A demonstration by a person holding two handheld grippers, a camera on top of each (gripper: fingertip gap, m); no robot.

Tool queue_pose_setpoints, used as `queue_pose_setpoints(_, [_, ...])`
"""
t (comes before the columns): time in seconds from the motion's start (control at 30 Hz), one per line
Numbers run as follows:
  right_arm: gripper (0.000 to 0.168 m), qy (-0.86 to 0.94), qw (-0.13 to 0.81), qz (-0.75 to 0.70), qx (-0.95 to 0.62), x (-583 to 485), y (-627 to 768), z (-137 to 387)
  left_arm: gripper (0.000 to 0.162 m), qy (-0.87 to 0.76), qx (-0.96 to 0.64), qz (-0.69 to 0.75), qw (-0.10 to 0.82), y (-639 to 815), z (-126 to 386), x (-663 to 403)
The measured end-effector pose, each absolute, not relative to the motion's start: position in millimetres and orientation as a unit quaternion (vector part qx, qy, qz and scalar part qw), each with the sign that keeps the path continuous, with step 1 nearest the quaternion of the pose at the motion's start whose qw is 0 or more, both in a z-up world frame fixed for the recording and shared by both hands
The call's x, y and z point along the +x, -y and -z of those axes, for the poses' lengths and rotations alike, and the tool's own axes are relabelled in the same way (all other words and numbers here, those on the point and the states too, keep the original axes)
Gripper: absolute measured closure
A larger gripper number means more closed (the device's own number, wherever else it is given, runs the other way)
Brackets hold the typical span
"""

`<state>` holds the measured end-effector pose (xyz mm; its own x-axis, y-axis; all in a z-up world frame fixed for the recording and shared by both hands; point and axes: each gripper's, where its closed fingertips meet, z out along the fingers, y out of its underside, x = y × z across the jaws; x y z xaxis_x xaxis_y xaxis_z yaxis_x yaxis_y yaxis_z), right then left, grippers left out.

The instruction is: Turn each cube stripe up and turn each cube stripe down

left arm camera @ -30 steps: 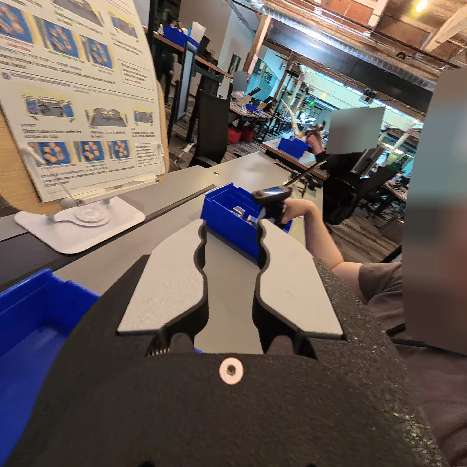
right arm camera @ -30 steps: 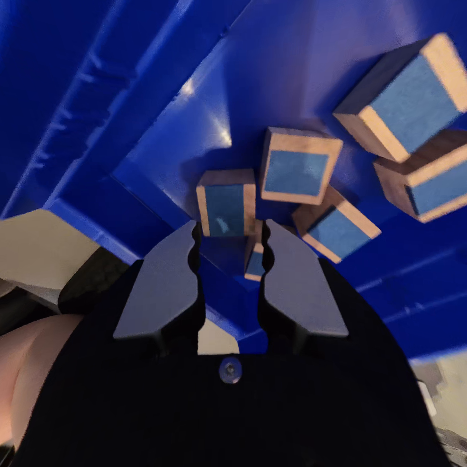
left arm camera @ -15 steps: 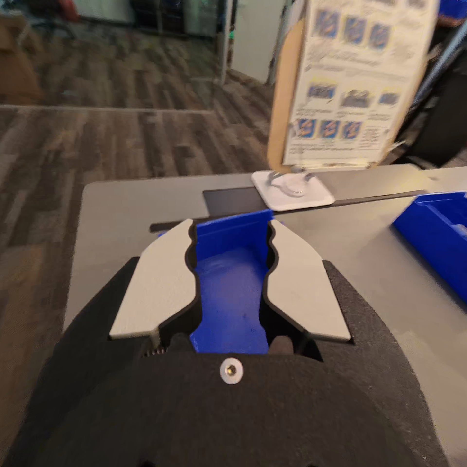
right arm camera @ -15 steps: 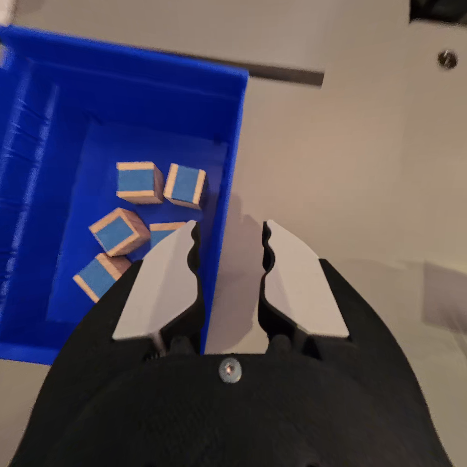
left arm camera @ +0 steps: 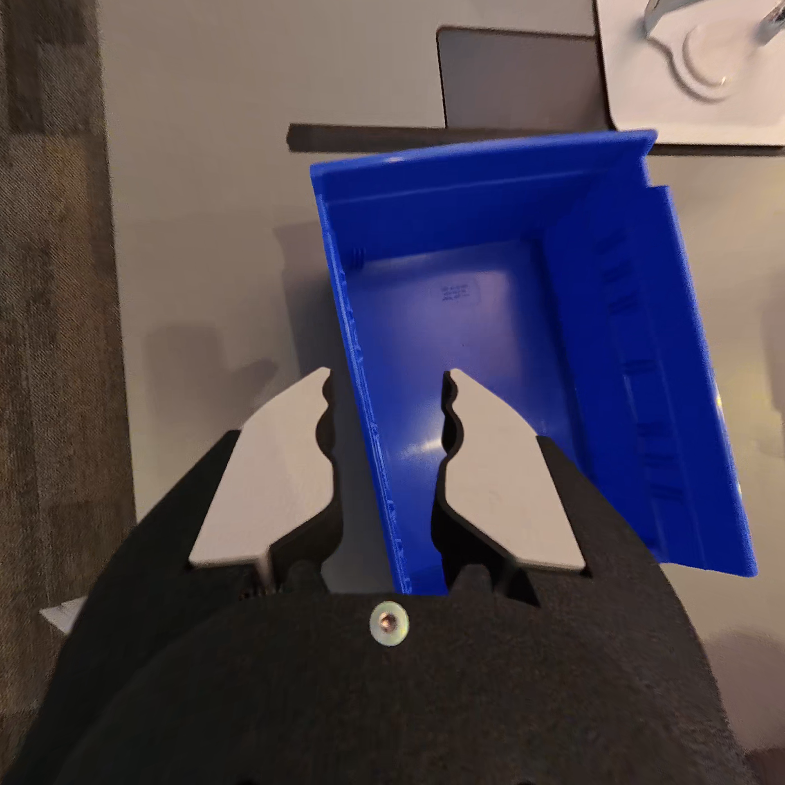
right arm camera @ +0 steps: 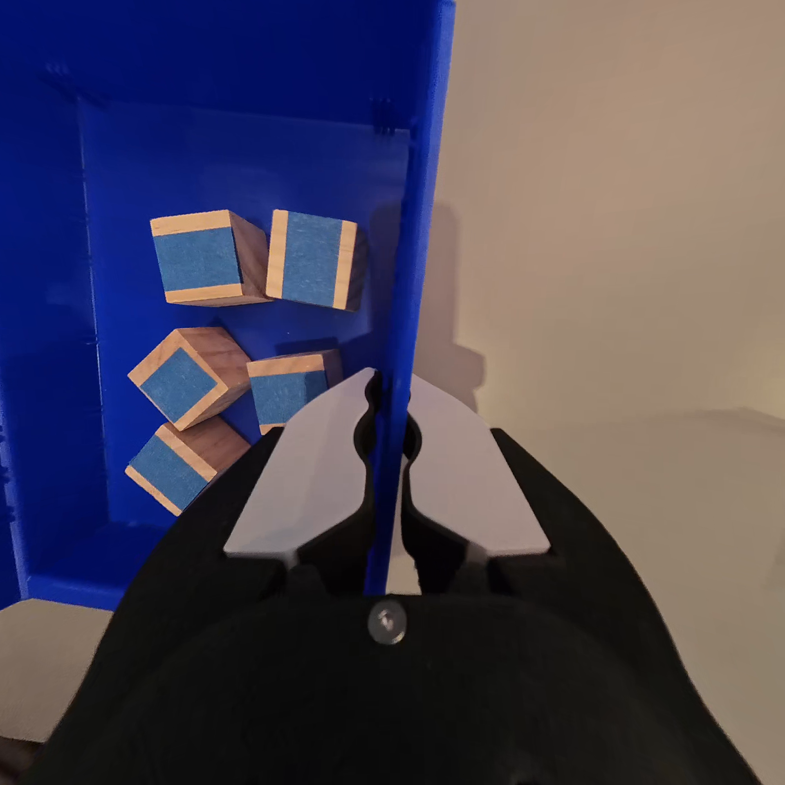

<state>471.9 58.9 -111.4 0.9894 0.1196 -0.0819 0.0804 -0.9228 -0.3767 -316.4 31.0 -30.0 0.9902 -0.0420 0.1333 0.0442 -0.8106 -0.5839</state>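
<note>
My right gripper [right arm camera: 388, 384] is clenched on the right-hand wall of a blue bin [right arm camera: 429, 127]; the thin wall runs straight up between my jaws, one finger inside the bin and the other outside over the grey worktop [right arm camera: 616, 255]. The cubes lie on the bin floor to the left of these jaws, all five showing a blue stripe on the upward face. Two sit side by side ahead and to the left: the upper left cube [right arm camera: 199, 257] and the upper right cube [right arm camera: 314, 259], which touch or nearly touch at their near corners. Closer to me, the middle cube [right arm camera: 184, 376] is turned like a diamond, and the lowest cube [right arm camera: 170, 467] lies just beneath it, touching it. The fifth cube [right arm camera: 289, 388] sits right beside my inner finger, partly hidden behind it.

My left gripper [left arm camera: 386, 374] is released, jaws spread wide. They straddle the left wall of a second blue bin [left arm camera: 467, 170]: the right finger hangs over the bin's floor, the left finger over the worktop [left arm camera: 204, 170] outside. Neither finger appears to touch the wall. No cubes show in that bin. Ahead and to the right of these jaws, beyond the bin's far rim, stands a white stand base [left arm camera: 696, 72] next to a dark panel [left arm camera: 518, 76] set in the worktop.
</note>
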Motion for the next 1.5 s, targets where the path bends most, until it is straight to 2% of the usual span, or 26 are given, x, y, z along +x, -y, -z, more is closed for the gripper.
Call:
queue_pose_setpoints(0.13, [0.16,0.046,0.191,-0.053,-0.979,472.1,-58.8,111.7,0.115,0.008,-0.963,0.041,0.267,-28.1,46.8,-324.9])
queue_pose_setpoints(0.2, [0.16,0.043,0.193,-0.058,-0.978,472.1,-58.7,111.6,0.12,0.015,-0.969,0.039,0.242,-23.6,56.1,-328.1])
queue_pose_setpoints(0.4, [0.16,0.043,0.194,-0.059,-0.978,471.9,-58.4,111.7,0.122,0.032,-0.981,0.108,0.159,-7.7,83.9,-315.9])
queue_pose_setpoints(0.53, [0.16,0.049,0.191,-0.055,-0.979,472.1,-58.2,111.8,0.138,0.027,-0.991,0.079,0.101,-1.8,104.7,-318.5])
queue_pose_setpoints(0.57, [0.16,0.05,0.19,-0.055,-0.979,472.0,-58.0,111.9,0.152,0.025,-0.993,0.076,0.086,-0.1,108.8,-317.6])
queue_pose_setpoints(0.6, [0.16,0.051,0.189,-0.055,-0.979,471.8,-57.7,111.9,0.156,0.022,-0.994,0.07,0.075,0.6,111.4,-317.2])
queue_pose_setpoints(0.8, [0.16,0.054,0.184,-0.052,-0.98,471.5,-56.9,112.1,0.156,-0.003,-0.996,0.069,0.062,-1.2,111.2,-300.2])
queue_pose_setpoints(1.0, [0.16,0.042,0.181,-0.046,-0.982,470.9,-56.4,112.2,0.154,-0.059,-0.992,0.106,0.032,-5.0,111.0,-244.0])
queue_pose_setpoints(1.2, [0.16,0.043,0.164,-0.045,-0.985,461.3,-50.8,112.4,0.155,-0.091,-0.992,0.081,0.035,-20.3,112.0,-199.6])
queue_pose_setpoints(1.5, [0.159,0.087,0.128,-0.048,-0.987,419.4,-40.3,112.7,0.155,-0.088,-0.992,0.091,0.028,-21.5,113.1,-152.8])
